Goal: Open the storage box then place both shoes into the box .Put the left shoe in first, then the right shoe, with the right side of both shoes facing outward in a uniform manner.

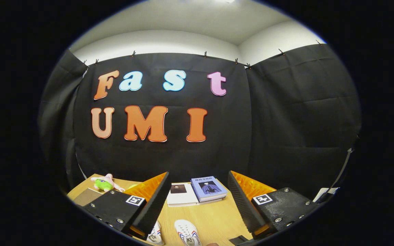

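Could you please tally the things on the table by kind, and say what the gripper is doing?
Shoes: 2
Books: 2
Plush toy: 1
Brown flat item: 1
Total: 6
The gripper is open, its fingers wide apart above the table.

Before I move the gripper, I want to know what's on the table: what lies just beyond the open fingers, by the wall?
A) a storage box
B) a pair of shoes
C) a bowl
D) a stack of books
D: a stack of books lies beyond the open gripper, near the wall; the shoes sit low between the fingers instead.
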`<state>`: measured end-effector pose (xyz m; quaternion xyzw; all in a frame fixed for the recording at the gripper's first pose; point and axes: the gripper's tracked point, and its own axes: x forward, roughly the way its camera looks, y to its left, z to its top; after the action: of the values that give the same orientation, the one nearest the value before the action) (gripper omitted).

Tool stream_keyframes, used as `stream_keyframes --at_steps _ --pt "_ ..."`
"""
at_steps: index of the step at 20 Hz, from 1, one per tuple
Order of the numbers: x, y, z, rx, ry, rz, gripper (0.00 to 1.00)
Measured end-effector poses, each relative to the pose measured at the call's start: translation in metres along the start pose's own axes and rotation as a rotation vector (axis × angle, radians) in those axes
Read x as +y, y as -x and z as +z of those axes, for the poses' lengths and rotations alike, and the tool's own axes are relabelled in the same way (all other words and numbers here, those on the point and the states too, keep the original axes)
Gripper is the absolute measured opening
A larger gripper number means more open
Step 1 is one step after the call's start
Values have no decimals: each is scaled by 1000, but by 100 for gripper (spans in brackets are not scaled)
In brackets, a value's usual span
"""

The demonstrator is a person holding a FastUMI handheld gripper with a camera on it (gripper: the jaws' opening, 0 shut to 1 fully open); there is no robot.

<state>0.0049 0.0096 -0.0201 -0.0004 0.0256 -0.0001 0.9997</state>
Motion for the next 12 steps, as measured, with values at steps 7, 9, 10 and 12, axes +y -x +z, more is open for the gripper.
stream_keyframes --at_steps 7,9,10,12 --pt "38 -1 -34 108 -61 135 99" --pt "55 -2 -51 153 -89 189 99" --pt "65 -2 -60 181 -111 223 99" --pt "87 -3 -80 245 -176 299 99"
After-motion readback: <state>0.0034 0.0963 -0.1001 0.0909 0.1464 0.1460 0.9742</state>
